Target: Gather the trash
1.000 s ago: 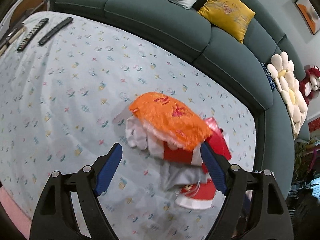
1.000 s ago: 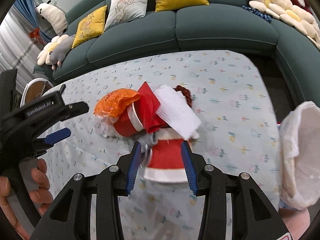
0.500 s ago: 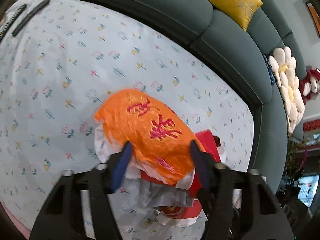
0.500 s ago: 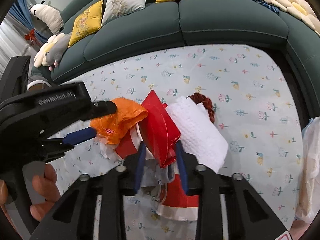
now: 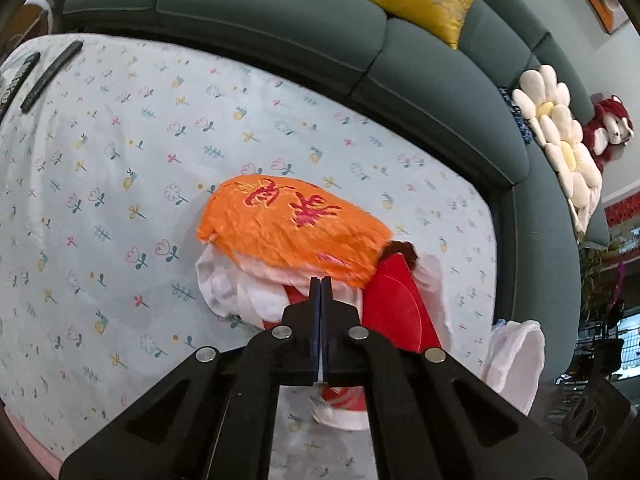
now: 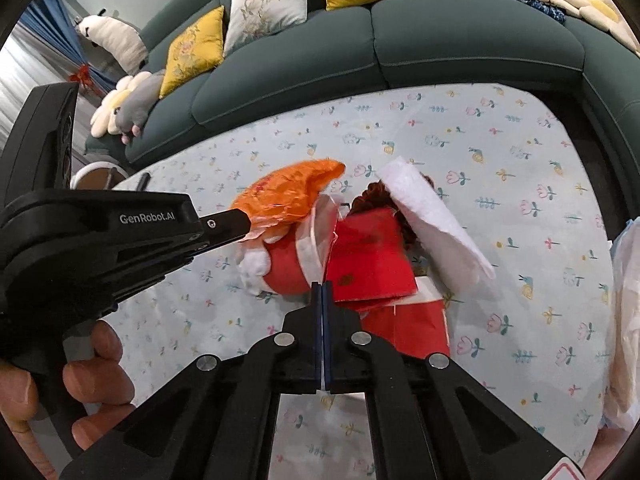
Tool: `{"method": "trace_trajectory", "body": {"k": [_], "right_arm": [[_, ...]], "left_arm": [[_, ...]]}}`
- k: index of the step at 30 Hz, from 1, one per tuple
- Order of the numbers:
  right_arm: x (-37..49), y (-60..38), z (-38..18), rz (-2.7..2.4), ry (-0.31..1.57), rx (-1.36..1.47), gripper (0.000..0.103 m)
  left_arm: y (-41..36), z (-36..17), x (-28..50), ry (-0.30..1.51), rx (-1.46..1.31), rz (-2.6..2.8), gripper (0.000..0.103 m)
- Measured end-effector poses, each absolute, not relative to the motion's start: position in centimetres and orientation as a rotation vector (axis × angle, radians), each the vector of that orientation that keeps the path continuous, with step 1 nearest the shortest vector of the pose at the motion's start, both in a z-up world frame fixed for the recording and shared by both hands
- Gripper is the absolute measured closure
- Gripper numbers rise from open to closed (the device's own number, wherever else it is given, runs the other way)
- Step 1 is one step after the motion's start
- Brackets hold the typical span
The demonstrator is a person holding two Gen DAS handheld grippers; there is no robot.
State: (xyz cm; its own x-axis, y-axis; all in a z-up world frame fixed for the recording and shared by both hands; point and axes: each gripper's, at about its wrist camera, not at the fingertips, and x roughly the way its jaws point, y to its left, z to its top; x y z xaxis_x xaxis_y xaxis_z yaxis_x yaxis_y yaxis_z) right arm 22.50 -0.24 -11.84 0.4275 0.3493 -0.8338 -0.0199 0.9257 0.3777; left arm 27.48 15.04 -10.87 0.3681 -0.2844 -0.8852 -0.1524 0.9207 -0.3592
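A heap of trash lies on the flowered tablecloth [image 5: 120, 184]: a crumpled orange plastic bag [image 5: 292, 224] on top, white tissue [image 6: 432, 220], a red paper cup [image 6: 286, 268] and folded red paper [image 6: 368, 260]. My left gripper [image 5: 321, 280] is shut, its tips pinching the near edge of the orange bag [image 6: 288, 192]; the right wrist view shows the left gripper [image 6: 244, 222] coming in from the left, a hand [image 6: 92, 360] on its grip. My right gripper [image 6: 322, 285] is shut at the left edge of the red paper, beside the cup.
A white plastic bag [image 5: 516, 356] hangs at the table's right edge [image 6: 624, 320]. Two dark remotes [image 5: 52, 74] lie at the far left of the table. A dark green sofa [image 6: 440, 40] with cushions curves around the back and right.
Both grippers went from open to shut. The left one moved in over the orange bag and closed on its edge. The right one closed in on the red paper.
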Motion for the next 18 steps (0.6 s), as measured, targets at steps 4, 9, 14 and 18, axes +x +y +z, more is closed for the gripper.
{"method": "trace_trajectory", "body": {"k": [4, 9, 14, 18], "right_arm": [[21.0, -1.5, -10.1, 0.239, 1.068, 0.359, 0.102], [19.4, -3.9, -8.8, 0.214, 1.029, 0.394, 0.102], [18.1, -6.4, -9.0, 0.171, 1.024, 0.433, 0.102], [17.4, -7.7, -9.1, 0.164, 1.016, 0.436, 0.102]], "left_arm": [[14.2, -9.2, 25.8, 1.166, -0.377, -0.104, 0.103], [14.1, -9.0, 23.7, 1.170, -0.377, -0.117, 0.103], [12.9, -11.2, 21.3, 1.217, -0.394, -0.150, 0.103], [11.3, -12.5, 20.0, 1.248, -0.395, -0.174, 0.103]]}}
